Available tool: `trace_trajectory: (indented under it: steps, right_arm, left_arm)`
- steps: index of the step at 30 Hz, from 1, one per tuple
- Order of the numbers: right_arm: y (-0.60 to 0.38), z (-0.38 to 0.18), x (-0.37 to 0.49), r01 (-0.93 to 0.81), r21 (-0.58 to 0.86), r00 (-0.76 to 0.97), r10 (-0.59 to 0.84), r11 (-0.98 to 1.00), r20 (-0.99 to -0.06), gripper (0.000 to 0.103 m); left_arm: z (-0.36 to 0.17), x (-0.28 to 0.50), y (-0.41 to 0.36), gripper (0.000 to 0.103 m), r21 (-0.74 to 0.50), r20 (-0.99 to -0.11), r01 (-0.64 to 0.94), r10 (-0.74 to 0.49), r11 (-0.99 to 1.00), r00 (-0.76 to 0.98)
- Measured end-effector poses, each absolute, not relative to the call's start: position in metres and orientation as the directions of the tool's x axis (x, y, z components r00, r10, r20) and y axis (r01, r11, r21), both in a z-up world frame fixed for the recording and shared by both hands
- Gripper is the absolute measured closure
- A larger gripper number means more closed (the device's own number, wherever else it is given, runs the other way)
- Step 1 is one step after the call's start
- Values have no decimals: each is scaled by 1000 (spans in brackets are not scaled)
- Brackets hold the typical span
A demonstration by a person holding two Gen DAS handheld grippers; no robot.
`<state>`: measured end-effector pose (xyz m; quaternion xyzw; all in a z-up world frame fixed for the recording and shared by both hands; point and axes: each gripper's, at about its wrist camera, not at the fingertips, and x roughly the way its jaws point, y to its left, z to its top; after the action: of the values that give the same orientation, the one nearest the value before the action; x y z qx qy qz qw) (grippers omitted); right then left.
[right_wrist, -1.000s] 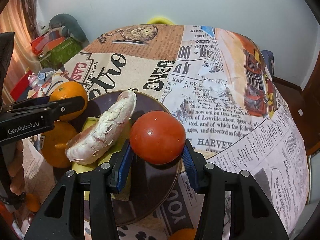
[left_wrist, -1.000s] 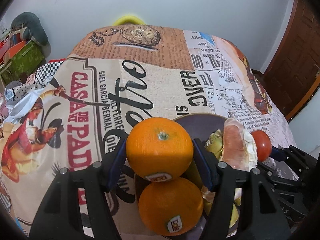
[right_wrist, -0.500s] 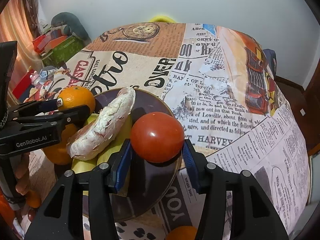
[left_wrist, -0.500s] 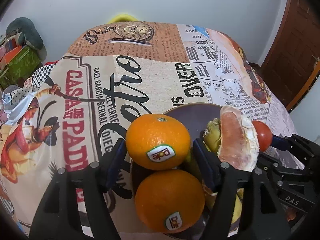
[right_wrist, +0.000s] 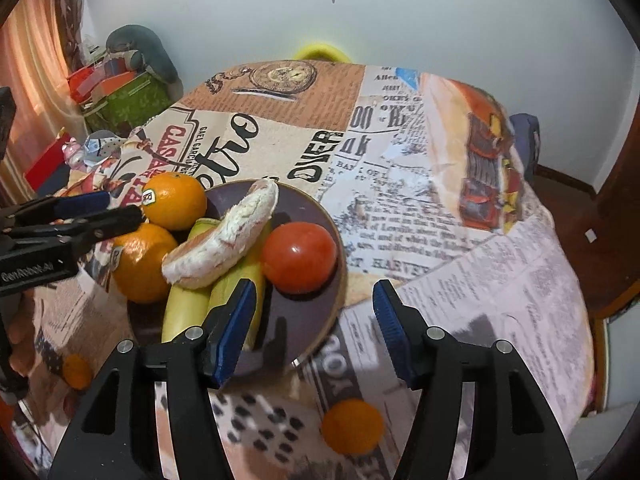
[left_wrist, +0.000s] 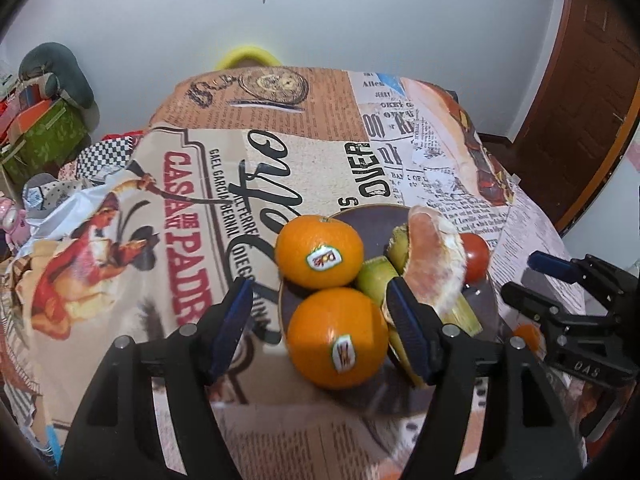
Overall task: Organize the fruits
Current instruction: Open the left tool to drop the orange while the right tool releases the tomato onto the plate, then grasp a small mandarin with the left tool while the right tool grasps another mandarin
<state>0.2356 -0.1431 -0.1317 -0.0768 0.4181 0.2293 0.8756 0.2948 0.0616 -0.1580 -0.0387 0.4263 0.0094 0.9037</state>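
A dark plate (left_wrist: pixel 370 222) (right_wrist: pixel 316 320) holds two stickered oranges (left_wrist: pixel 319 251) (left_wrist: pixel 337 338), bananas (right_wrist: pixel 188 308), a peeled pomelo wedge (left_wrist: pixel 434 256) (right_wrist: pixel 224 240) and a red tomato (right_wrist: pixel 299 258) (left_wrist: pixel 476 256). My left gripper (left_wrist: pixel 322 336) is open and empty, drawn back above the near orange. My right gripper (right_wrist: pixel 314 332) is open and empty, just behind the tomato, which rests on the plate. The oranges also show in the right wrist view (right_wrist: pixel 174 200) (right_wrist: pixel 142 262).
A small orange (right_wrist: pixel 352 426) lies on the printed tablecloth (left_wrist: pixel 180 220) near the front edge, another (right_wrist: pixel 76 370) at the left. A yellow chair back (left_wrist: pixel 248 56) stands behind the table. Boxes and clutter (right_wrist: pixel 120 92) sit left; a wooden door (left_wrist: pixel 580 80) right.
Both grippers opened and pulled back. The left one let go of the orange, now on the plate; the right one let go of the tomato, now on the plate.
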Motion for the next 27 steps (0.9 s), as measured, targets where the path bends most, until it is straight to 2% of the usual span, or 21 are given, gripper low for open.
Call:
trace_trajectory:
  steps: [5,14,15,20,23,27]
  right_arm:
    - [-162,-128,220,-453,32,558,312,891,-769,38]
    - [-181,-164,206,-434,85,461,302,897,-834,38]
    - [-181,-168,206,-433,86,452,299,897,-840,40]
    - [-178,-184,208,-435,118,414,314,893,-854,62]
    - [-178,-188,211,-422,112,421,304,900,-854,68]
    - [-180,-183,207,-424,136,417,326,895,-849,68]
  left_arm:
    - [-149,270,61,29,-50,-763,-55,-3,997,646]
    - [-156,237,63,29,-37,-783,-57,7,998,622]
    - [-159,234,63,29,-34,-788,-57,8,998,616]
    - [-171,219,69,29,-47,-809,-61,-3,997,588]
    - [-178,213,74,28,-52,-819,-74,0,996,573]
    - [-187,203,78,28,-59,-840,-81,-6,995,543]
